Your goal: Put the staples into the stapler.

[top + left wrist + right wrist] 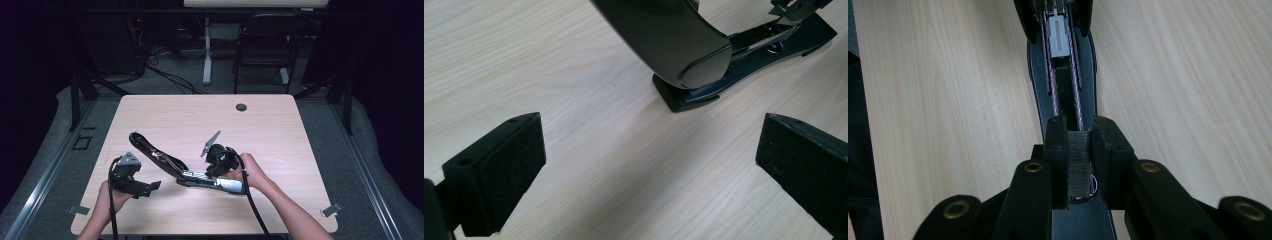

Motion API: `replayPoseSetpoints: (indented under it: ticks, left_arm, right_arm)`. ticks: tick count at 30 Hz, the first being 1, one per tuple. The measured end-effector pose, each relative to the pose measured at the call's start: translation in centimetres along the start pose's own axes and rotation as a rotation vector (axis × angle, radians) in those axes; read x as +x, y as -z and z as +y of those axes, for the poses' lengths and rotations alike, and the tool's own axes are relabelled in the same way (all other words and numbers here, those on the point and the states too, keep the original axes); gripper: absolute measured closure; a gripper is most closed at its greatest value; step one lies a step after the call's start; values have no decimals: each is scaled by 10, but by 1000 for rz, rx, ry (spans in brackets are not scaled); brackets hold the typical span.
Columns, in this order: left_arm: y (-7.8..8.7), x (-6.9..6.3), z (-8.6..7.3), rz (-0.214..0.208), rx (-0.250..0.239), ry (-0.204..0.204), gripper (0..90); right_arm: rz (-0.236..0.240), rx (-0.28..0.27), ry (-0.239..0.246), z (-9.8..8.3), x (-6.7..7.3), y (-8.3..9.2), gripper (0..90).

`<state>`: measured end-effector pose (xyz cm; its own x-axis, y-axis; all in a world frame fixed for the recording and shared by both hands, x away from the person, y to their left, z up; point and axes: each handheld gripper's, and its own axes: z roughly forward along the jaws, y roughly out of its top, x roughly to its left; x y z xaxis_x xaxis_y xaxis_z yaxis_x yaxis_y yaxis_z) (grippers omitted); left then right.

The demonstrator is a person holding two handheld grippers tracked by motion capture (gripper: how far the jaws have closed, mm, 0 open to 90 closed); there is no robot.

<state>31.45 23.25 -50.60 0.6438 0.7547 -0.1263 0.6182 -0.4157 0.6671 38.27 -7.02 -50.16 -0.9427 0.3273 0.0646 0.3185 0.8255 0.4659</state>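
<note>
Right claw [1079,165] gripping staples [1079,167], above stapler [1063,75]

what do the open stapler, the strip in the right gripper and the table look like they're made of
Stapler: likely glossy black plastic cover, given its reflections, with metal rails inside.
Staple strip, clamped in the right gripper: probably metal, grey and finely ribbed.
Table: pale wood-grain top, matte; possibly laminate.

Bright, evenly lit tabletop; dark surroundings; soft, slightly blurry frames.
</note>
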Motion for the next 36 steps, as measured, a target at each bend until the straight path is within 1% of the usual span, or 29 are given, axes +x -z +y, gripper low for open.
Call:
replayPoseSetpoints:
  ticks: [5,7,15,23,30,32,36]
  left_arm:
    - [0,0,0,0,0,0,0]
    - [0,0,0,0,0,1,0]
    - [0,0,0,0,2,0,0]
    - [0,0,0,-1,4,-2,0]
    - [0,0,0,-1,5,-1,0]
    - [0,0,0,-1,5,1,0]
    - [-1,0,0,-2,6,1,0]
  right_arm:
    - [-2,-14,10,-1,1,-2,783]
    - [-4,-10,16,-1,1,-3,783]
    - [0,-17,12,-2,1,-6,782]
    - [5,-17,20,-3,1,-8,781]
    - [6,-9,46,-2,1,-10,778]
    - [3,5,62,-2,0,-11,780]
    - [20,-3,64,-3,-2,-11,780]
